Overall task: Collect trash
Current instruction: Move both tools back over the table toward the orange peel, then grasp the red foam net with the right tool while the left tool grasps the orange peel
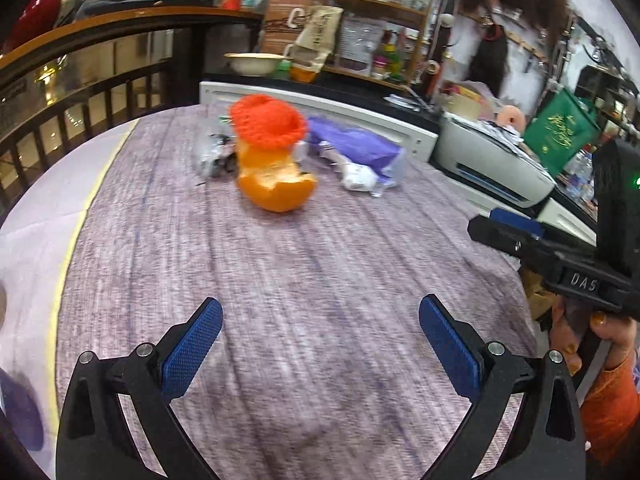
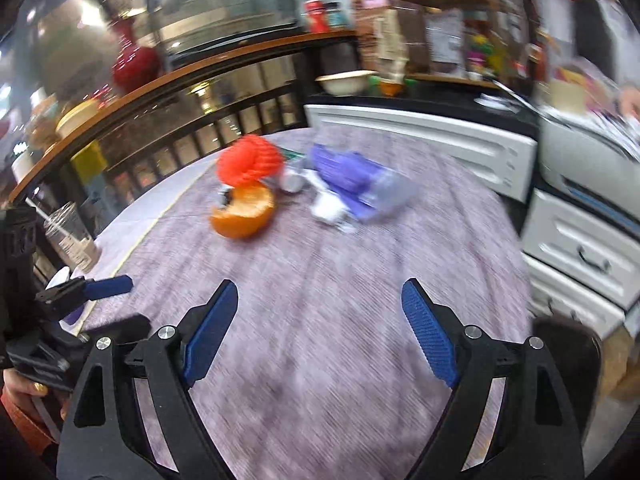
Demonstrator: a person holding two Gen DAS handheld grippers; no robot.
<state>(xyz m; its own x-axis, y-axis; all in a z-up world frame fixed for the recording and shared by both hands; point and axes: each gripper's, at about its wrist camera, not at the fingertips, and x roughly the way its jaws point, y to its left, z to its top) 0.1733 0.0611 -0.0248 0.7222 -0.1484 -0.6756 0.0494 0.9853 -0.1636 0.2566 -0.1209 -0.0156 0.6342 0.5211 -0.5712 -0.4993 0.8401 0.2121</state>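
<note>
The left gripper (image 1: 320, 320) sits at the bottom of its own view with jaws spread wide and nothing between them, the blue pads (image 1: 192, 352) hovering over the mauve woven cloth of the counter (image 1: 320, 248). The right gripper (image 2: 320, 304) is likewise wide and holds nothing, low in its frame over the same cloth. Each tool shows in the other's view: the right one at the right edge of the left view, the left one at the lower left edge of the right view, both well apart from the trash.

The trash lies in a cluster in the upper middle of both frames. An orange peel (image 1: 276, 184), cupped and torn open, is nearest the jaws. Right behind it and seeming to touch it is a red-orange foam net sleeve (image 1: 268, 120). To the left of the peel in the left view lies a crumpled clear wrapper (image 1: 212, 152) with dark bits inside. To the right lies a purple plastic package (image 1: 356, 140) with a white crumpled piece (image 1: 360, 176) at its near end; both are blurred.

In the right view, a clear plastic cup (image 2: 70, 232) stands at the left edge.
</note>
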